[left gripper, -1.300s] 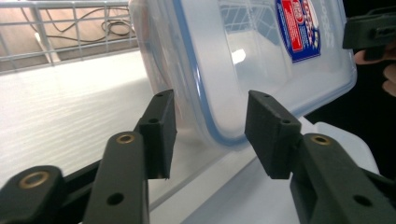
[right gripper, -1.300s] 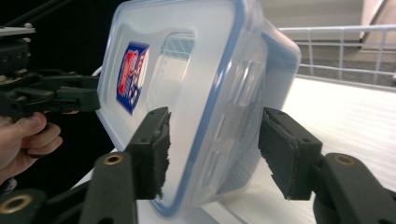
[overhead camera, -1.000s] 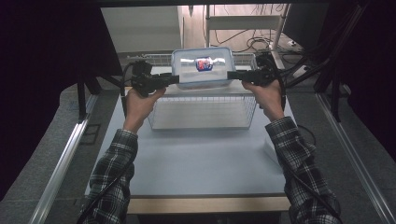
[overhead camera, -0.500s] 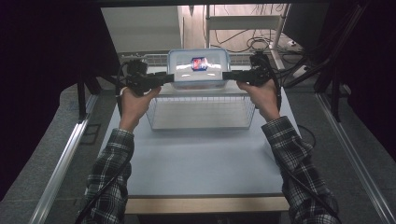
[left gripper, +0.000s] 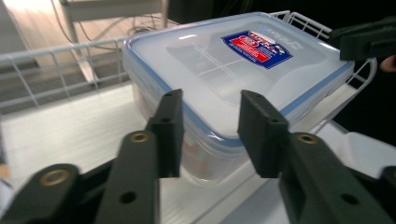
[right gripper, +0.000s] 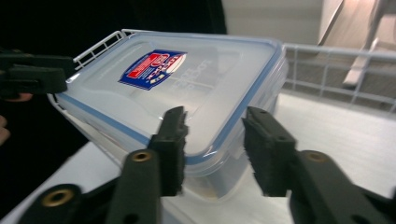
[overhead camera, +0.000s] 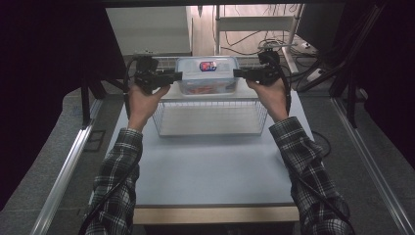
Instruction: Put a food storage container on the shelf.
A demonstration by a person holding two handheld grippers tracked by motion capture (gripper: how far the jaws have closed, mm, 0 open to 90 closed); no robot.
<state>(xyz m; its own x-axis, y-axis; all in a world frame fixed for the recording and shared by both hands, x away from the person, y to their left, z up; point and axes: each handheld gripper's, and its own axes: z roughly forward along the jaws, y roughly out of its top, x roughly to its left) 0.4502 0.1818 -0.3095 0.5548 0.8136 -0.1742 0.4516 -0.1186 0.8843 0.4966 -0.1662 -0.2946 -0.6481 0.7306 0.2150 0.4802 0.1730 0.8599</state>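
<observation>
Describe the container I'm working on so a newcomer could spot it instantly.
Start at the white wire basket at the table's far end. On its far side sits a clear plastic box, between the left claw and right claw. Its blue-rimmed lid carries a blue-and-red label.

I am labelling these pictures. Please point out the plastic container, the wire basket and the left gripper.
plastic container [overhead camera: 207,74], high view, on its clear lid.
wire basket [overhead camera: 210,117], high view, on its front wire wall.
left gripper [left gripper: 208,135], left gripper view, midway between its two black jaw tips.
</observation>
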